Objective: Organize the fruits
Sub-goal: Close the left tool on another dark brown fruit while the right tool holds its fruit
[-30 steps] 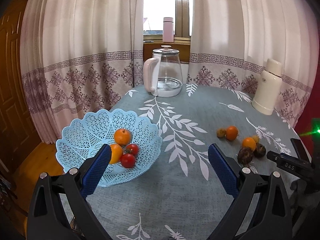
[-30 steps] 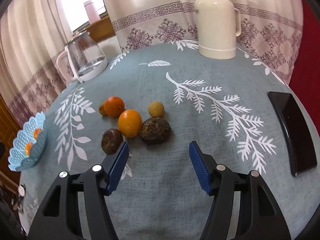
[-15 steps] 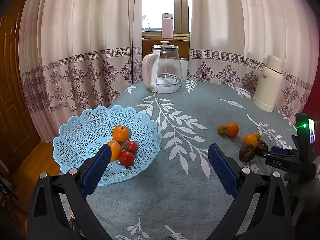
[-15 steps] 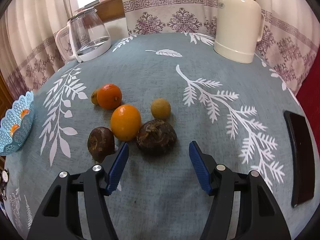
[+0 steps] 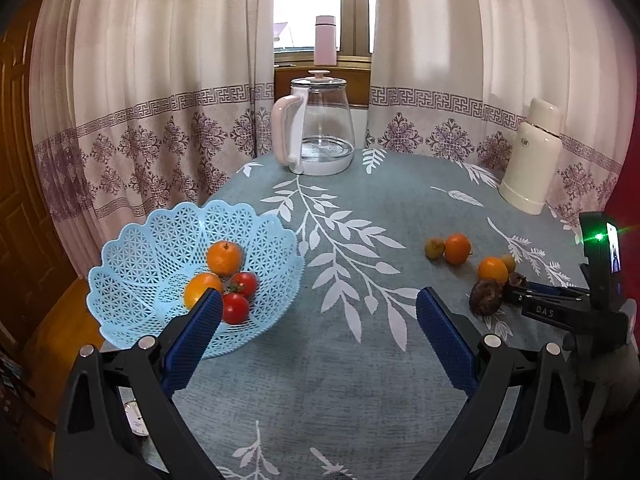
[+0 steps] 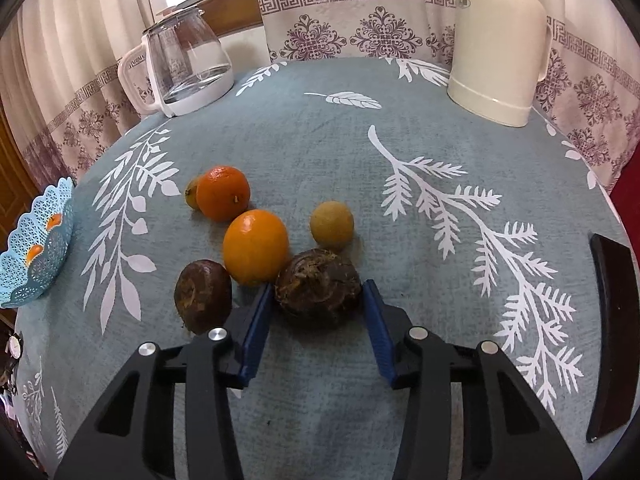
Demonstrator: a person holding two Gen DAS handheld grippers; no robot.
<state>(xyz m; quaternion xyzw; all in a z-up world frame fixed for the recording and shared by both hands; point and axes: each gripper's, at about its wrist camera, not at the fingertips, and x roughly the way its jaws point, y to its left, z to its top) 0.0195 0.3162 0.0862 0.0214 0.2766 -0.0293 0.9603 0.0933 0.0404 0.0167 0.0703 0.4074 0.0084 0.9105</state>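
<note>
two blue pads of our right tool [image 6: 318,300] flank the dark brown fruit [image 6: 318,286], still spread, unclamped; our left tool [image 5: 318,340] hangs released, farther off.

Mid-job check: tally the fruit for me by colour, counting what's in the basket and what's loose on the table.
Orange: 4, two in the blue basket, namely and, and two loose, and
Red: 2, both in the basket
Yellowish: 2, loose
Dark brown: 2, loose, one between the right tongs
Total: 10
</note>
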